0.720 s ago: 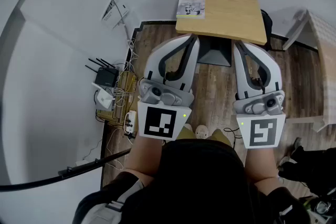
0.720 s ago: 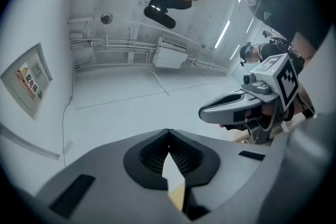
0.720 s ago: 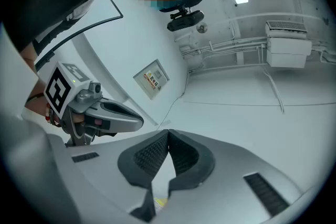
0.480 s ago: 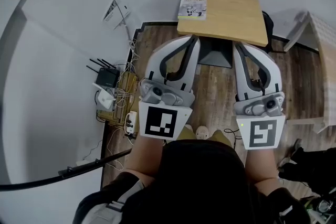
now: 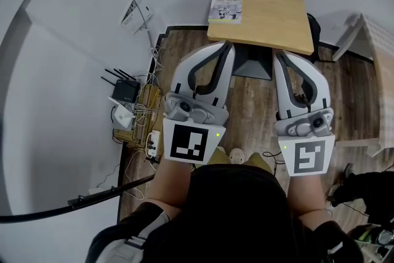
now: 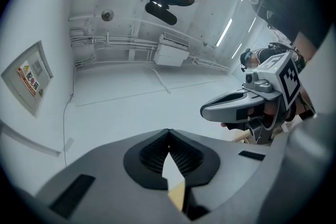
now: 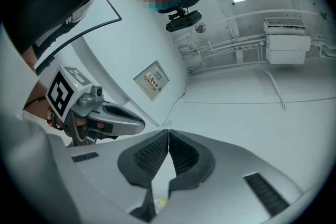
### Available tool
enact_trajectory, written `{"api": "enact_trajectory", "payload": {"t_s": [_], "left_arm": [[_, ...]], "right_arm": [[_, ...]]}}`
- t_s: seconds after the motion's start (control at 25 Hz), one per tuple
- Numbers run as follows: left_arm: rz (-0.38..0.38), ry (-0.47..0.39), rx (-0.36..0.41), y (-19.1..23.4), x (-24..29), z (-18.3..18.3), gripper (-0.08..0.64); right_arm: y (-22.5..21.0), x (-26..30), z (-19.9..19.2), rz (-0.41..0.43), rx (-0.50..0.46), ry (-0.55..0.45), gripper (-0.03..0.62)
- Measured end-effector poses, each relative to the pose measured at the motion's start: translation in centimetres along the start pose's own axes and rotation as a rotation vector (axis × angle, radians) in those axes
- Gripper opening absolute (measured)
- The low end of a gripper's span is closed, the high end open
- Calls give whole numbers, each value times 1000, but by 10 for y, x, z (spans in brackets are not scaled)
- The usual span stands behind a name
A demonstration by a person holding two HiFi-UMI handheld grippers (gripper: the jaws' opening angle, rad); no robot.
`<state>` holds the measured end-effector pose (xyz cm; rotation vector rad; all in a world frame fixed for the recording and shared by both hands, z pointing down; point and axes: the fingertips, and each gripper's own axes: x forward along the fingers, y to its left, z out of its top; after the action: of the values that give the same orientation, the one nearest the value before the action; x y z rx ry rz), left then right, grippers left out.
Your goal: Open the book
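Observation:
The book [image 5: 225, 8], closed with a pale illustrated cover and a yellow strip at its top, lies at the left edge of a small wooden table [image 5: 274, 12] ahead of me. My left gripper [image 5: 226, 45] is held in front of my body with its tips just short of the table's near edge, below the book, jaws shut and empty. My right gripper [image 5: 277, 53] is beside it, also shut with nothing held. Both point slightly upward at the white wall and ceiling. In the left gripper view the closed jaws [image 6: 168, 136] meet, and the right gripper view shows the same [image 7: 168, 136].
A black table base [image 5: 250, 64] stands on the wood floor under the table. A router [image 5: 125, 91], a power strip [image 5: 151, 143] and tangled cables lie at the left. A white wooden frame [image 5: 377, 64] stands at the right. White walls curve round on the left.

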<state>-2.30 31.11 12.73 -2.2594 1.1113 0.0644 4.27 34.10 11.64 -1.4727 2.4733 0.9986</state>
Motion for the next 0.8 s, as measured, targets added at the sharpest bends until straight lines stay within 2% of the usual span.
{"api": "enact_trajectory", "payload": {"t_s": [0.8], "left_arm": [[-15,28,-20,-8,1,-5,11]], "right_arm": [[-3,-8,-4,-10,26,6,31]]}}
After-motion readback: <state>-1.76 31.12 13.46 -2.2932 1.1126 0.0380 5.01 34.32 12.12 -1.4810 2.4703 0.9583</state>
